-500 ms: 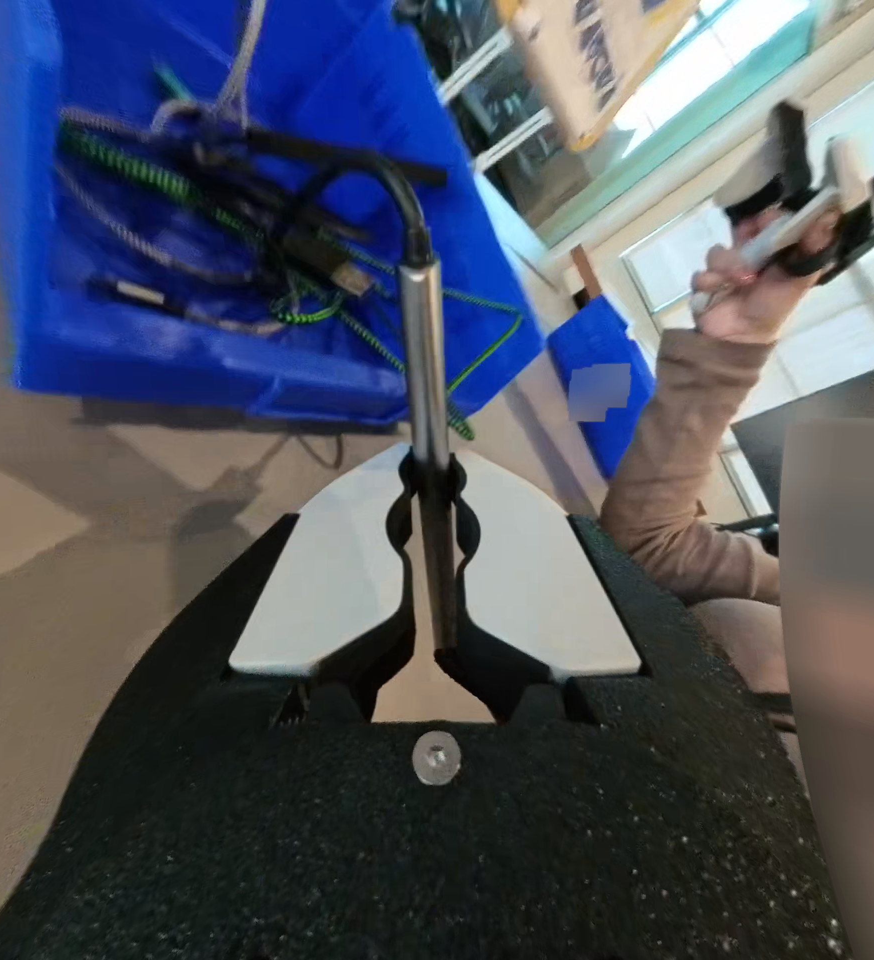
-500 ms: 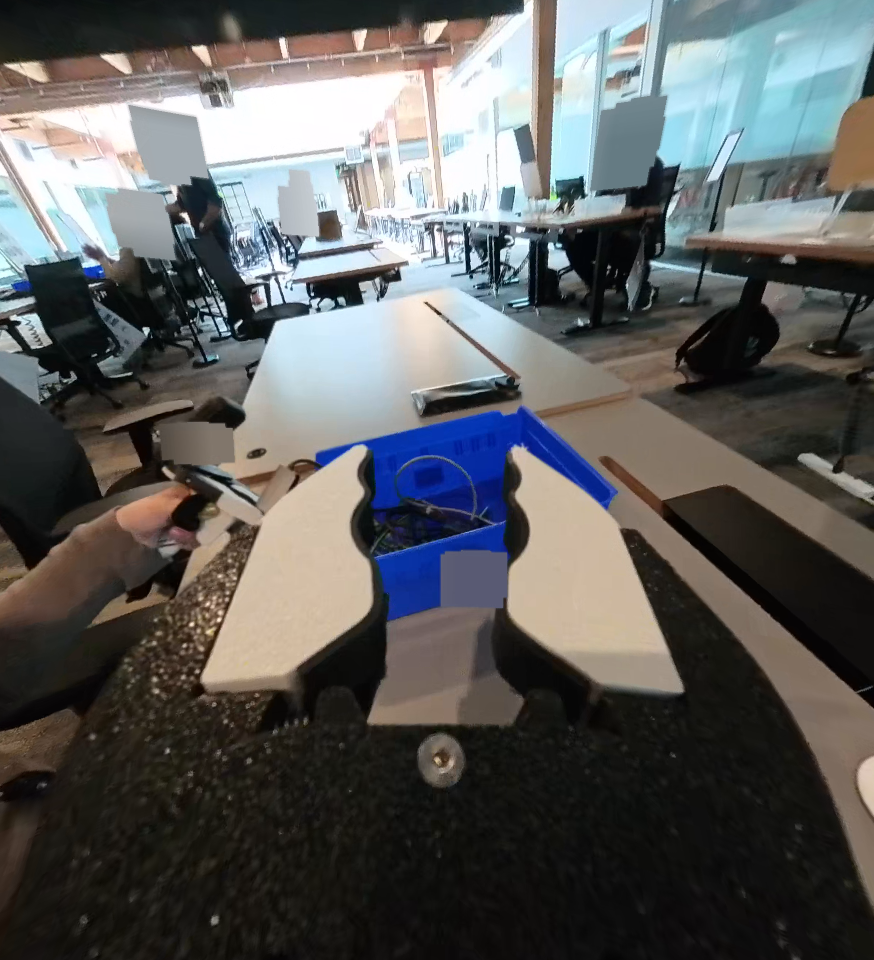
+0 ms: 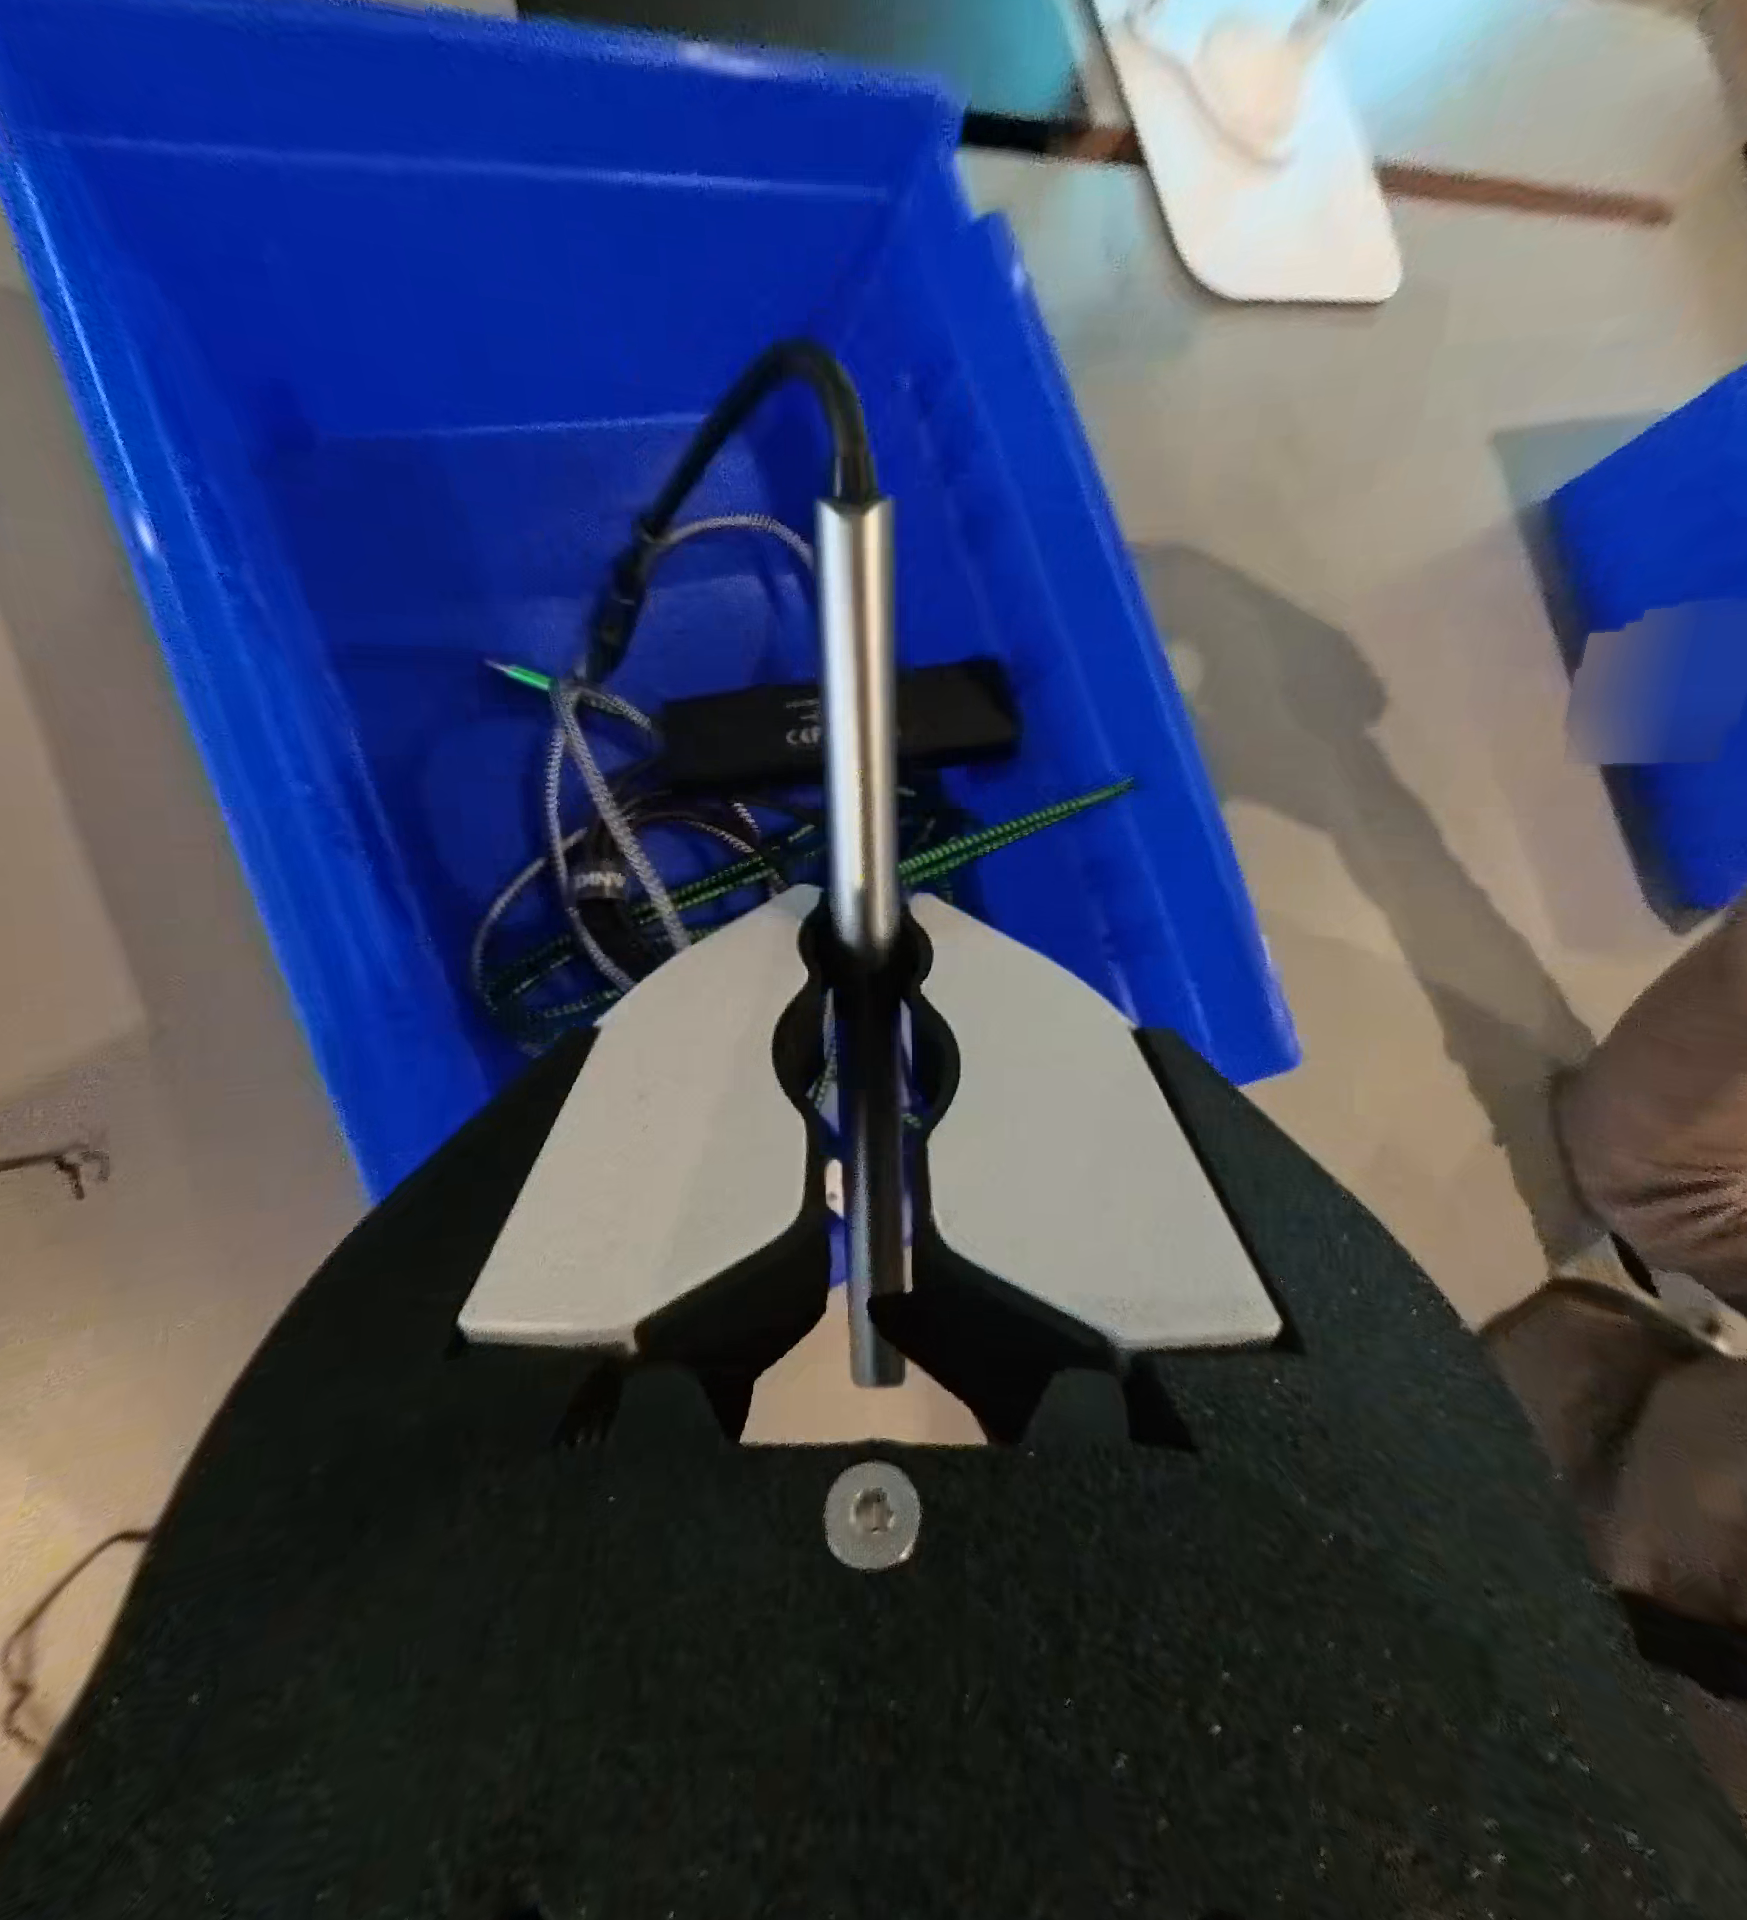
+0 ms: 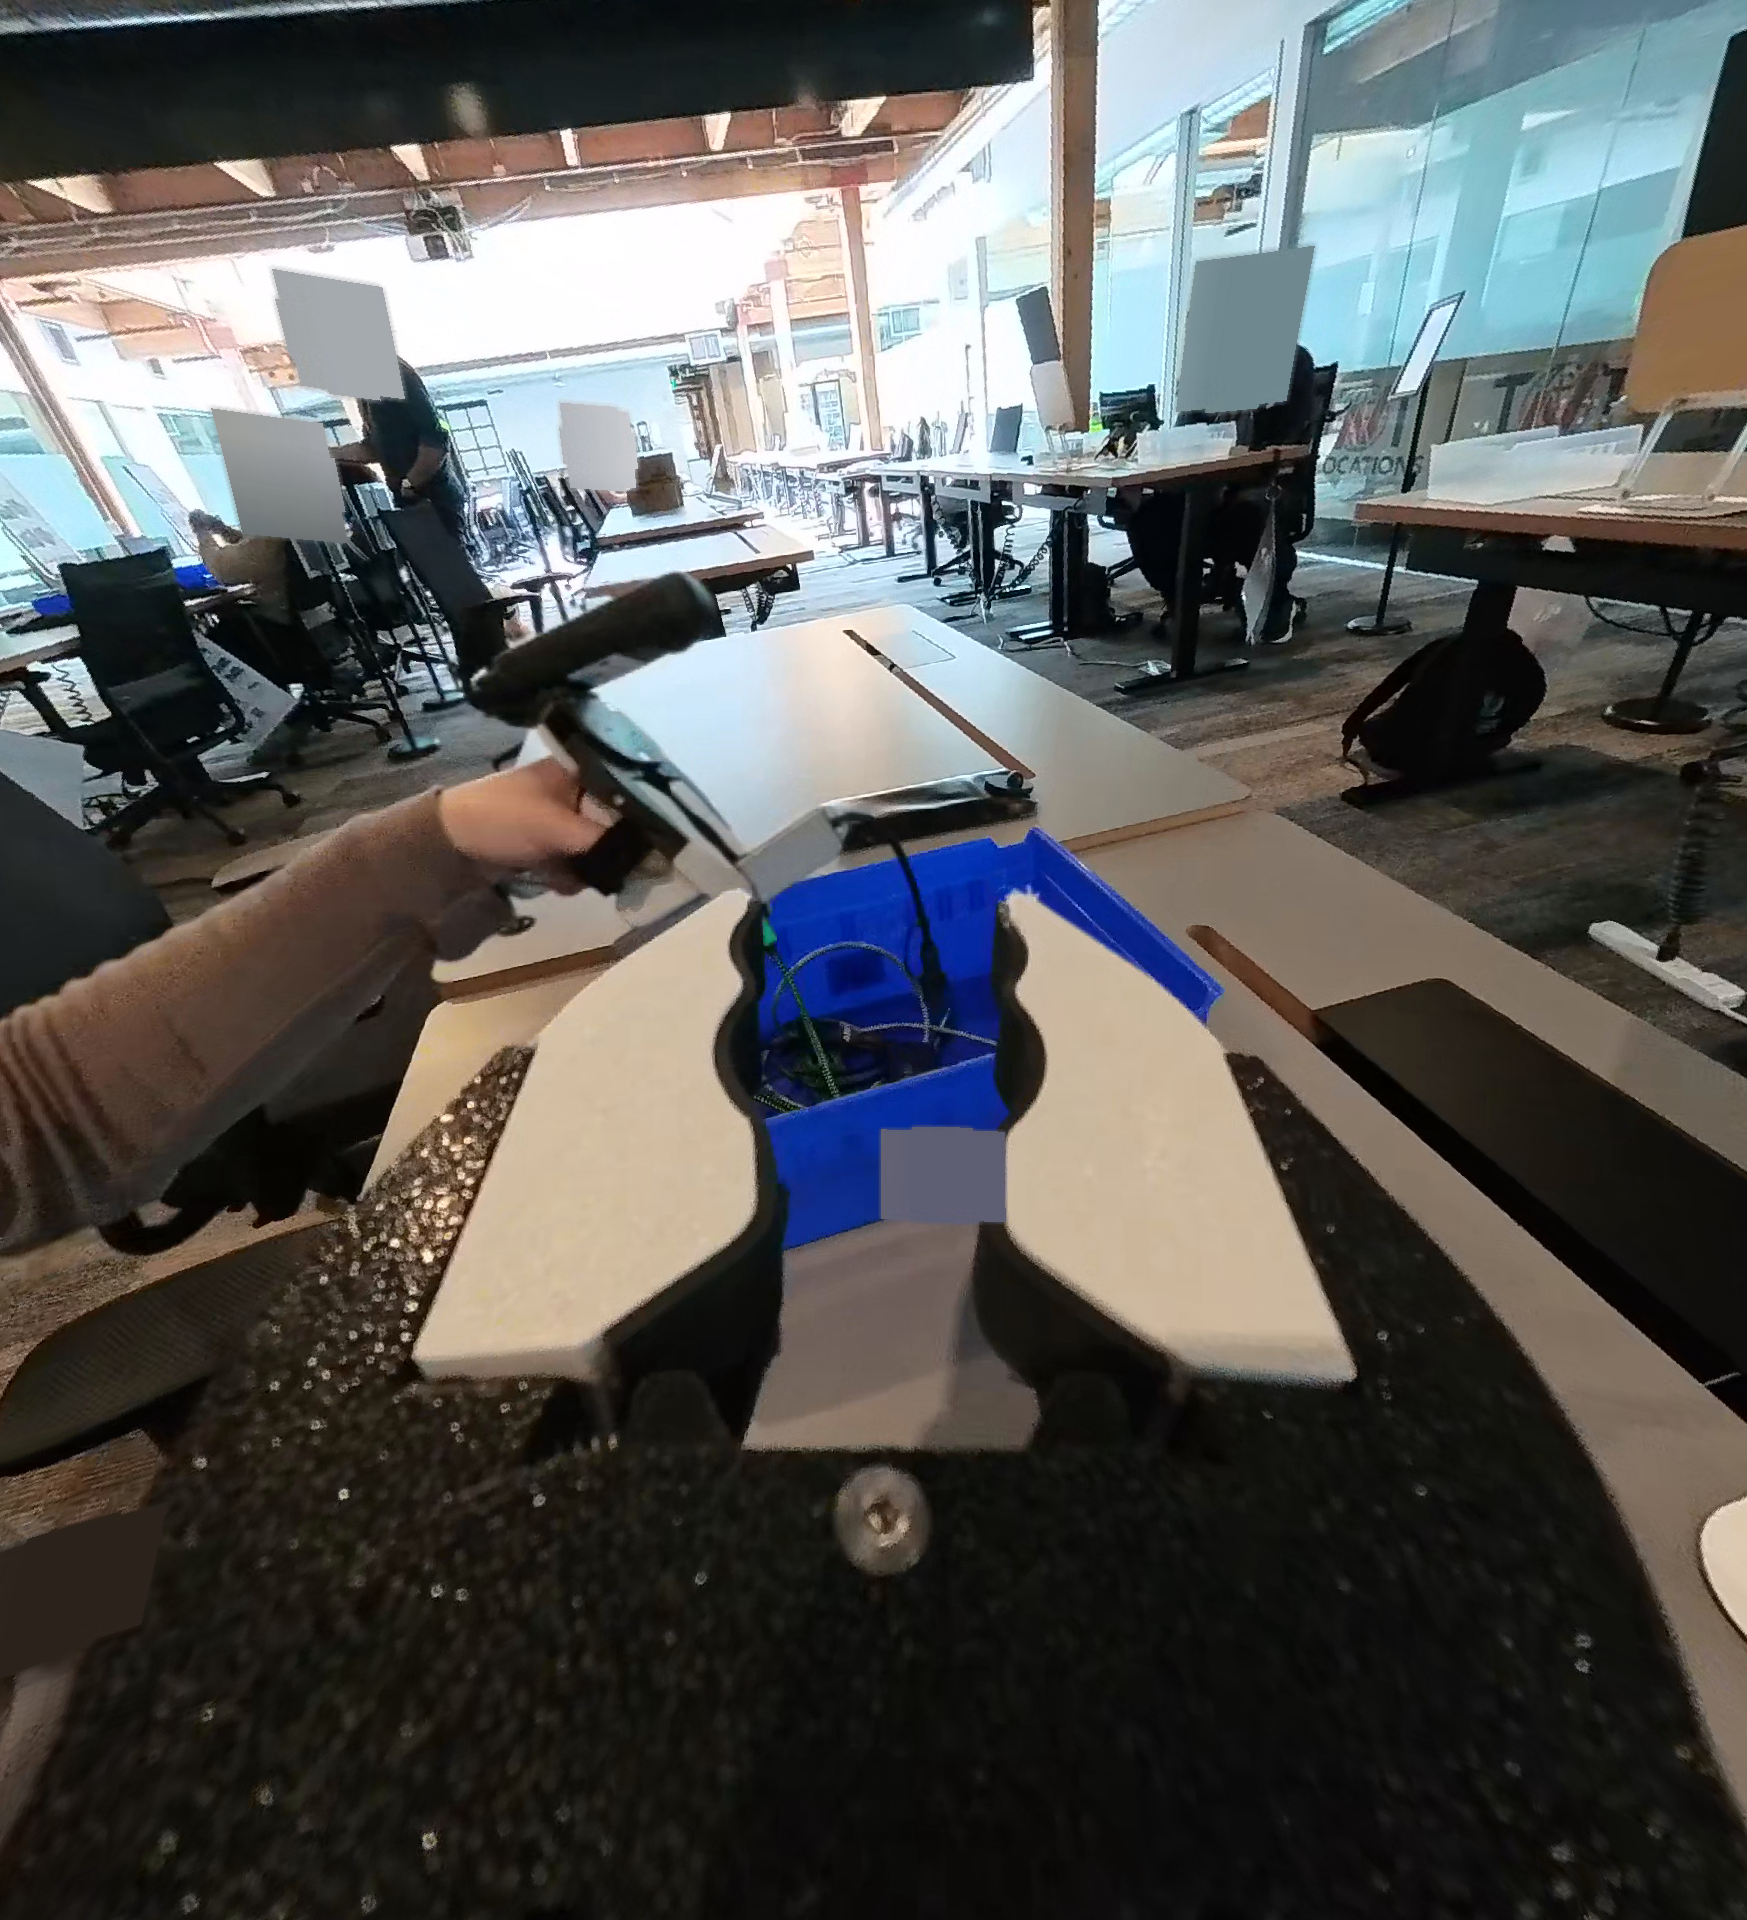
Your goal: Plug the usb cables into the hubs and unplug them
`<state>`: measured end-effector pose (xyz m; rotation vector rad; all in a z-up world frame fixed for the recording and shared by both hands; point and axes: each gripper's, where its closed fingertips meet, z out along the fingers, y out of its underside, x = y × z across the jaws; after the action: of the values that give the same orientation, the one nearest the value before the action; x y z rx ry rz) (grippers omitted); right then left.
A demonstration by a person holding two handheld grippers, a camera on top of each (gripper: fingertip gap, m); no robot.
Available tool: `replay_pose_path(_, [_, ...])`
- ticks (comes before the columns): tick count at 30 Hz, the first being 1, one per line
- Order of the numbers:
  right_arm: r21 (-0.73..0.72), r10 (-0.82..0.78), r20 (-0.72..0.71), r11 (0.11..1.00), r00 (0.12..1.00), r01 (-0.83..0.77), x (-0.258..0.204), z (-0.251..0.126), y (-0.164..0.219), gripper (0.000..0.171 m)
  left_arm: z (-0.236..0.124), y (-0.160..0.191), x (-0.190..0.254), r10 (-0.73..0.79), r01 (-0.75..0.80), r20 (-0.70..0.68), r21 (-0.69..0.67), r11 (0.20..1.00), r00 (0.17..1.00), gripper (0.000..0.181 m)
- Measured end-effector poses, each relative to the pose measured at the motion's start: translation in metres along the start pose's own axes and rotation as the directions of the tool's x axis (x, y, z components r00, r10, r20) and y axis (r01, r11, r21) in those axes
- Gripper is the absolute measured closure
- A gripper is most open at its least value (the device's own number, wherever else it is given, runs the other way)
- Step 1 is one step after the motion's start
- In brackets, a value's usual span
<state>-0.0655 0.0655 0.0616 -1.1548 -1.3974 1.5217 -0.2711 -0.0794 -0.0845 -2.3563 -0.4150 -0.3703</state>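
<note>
- right now my left gripper is clenched on a slim grey usb hub, which runs lengthwise between my fingers and juts out past the tips.
- its black cable curves off the far end, down into the blue bin below.
- loose braided and green usb cables and a black hub lie on the bin floor.
- my right gripper is spread wide, grasping nothing, near the bin and well apart from the hub.
- a second blue bin sits to the right.
</note>
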Motion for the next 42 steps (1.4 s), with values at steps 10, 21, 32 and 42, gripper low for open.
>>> replay_pose_path(10, [-0.022, 0.045, -0.003, 0.999, 0.999, -0.045, 0.011, 0.002, 0.008, 0.131, 0.030, 0.033, -0.030, 0.078, -0.040, 0.107, -0.322, 0.946, 0.991, 0.158])
replay_pose_path(21, [-0.017, 0.063, -0.001, 0.998, 0.998, -0.063, 0.014, -0.006, 0.007, 0.132, 0.023, 0.031, -0.023, 0.126, -0.104, 0.066, -0.275, 0.956, 0.990, 0.169])
replay_pose_path(32, [0.030, 0.047, -0.029, 0.999, 0.998, -0.046, 0.013, -0.021, -0.004, 0.132, -0.105, -0.107, 0.058, 0.420, -0.414, 0.290, -0.084, 0.906, 0.860, 0.171])
replay_pose_path(42, [0.122, 0.047, -0.057, 0.992, 0.997, -0.040, 0.017, -0.048, -0.020, 0.134, -0.234, -0.240, 0.140, 0.408, -0.527, 0.629, 0.004, 0.850, 0.662, 0.171])
